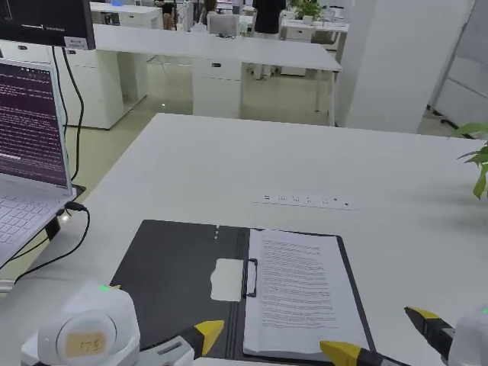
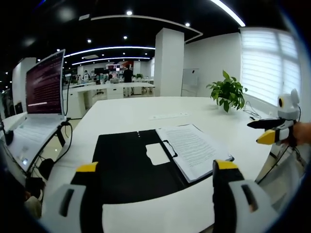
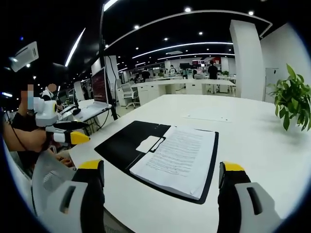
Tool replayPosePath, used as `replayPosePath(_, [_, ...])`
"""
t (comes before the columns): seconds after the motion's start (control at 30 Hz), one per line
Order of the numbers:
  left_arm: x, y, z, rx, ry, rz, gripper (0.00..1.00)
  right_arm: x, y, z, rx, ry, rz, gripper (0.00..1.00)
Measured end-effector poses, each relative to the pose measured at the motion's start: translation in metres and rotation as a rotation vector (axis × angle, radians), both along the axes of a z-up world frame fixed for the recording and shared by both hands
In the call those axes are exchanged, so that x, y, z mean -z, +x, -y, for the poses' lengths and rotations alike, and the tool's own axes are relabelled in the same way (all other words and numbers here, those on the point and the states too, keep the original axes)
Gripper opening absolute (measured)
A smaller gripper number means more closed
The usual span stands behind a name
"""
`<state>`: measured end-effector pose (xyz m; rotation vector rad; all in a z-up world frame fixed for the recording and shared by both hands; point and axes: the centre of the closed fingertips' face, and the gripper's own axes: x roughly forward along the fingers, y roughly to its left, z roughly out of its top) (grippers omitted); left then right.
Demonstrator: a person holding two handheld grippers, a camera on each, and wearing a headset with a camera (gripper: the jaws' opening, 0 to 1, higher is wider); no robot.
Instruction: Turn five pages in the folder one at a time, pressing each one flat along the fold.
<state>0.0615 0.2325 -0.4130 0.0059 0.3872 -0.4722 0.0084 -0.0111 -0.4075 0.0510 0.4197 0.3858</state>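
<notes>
Both jaw pairs gape wide, empty; left gripper [image 2: 156, 166] and right gripper [image 3: 161, 166] hover at the head view's bottom edge; folder [image 1: 175, 267] lies open, lower centre; pinching several sheets [image 1: 301, 293] together could spoil the count.

Black folder [image 1: 179, 274] open flat, printed pages [image 1: 299, 290] stacked right

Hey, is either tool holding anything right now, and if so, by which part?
Nothing is held. The left tool and right tool are both open, not touching the open black folder or its printed white pages.
</notes>
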Motion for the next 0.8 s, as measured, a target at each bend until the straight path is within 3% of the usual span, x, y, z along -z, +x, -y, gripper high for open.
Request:
replayPosePath(0.47, [-0.0076, -0.0035, 0.0010, 0.026, 0.020, 0.022, 0.97, 0.0008, 0.0000, 0.0002, 0.025, 0.024, 0.013, 0.96])
replayPosePath(0.8, [-0.0013, -0.0090, 0.0015, 0.051, 0.036, 0.012, 0.99, 0.0034, 0.0004, 0.0098, 0.053, 0.006, 0.028, 1.00])
